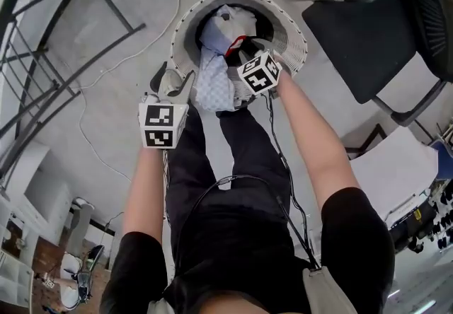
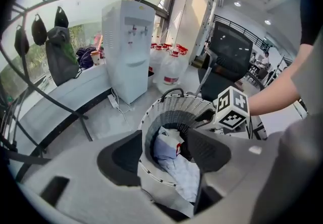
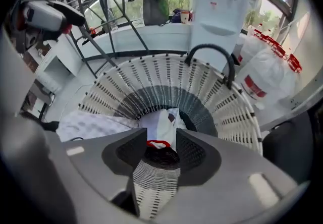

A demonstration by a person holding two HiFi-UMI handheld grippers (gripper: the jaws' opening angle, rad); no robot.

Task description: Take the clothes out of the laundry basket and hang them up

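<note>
Laundry basket (image 1: 185,21): white, round, slatted, open top, standing on the floor straight ahead of the person's legs, with a black office chair (image 1: 368,30) to its right. Contents: a heap of clothes, with a white and pale blue garment (image 1: 218,31) uppermost and a black garment with red trim (image 3: 159,151) against the near wall. One light patterned cloth (image 1: 212,85) lies half out; its long axis runs from the basket's middle over the near rim toward the person, the free end hanging outside and pointing down. Left gripper (image 2: 164,137): jaws spread, nothing between the pads, held outside the near rim at the basket's left, just beside the draped cloth; the heap lies ahead of and below its tips. Right gripper (image 3: 160,137): jaws spread, aimed steeply down over the near rim at the basket's right, the black garment and the white one directly beyond its tips, neither pinched.
</note>
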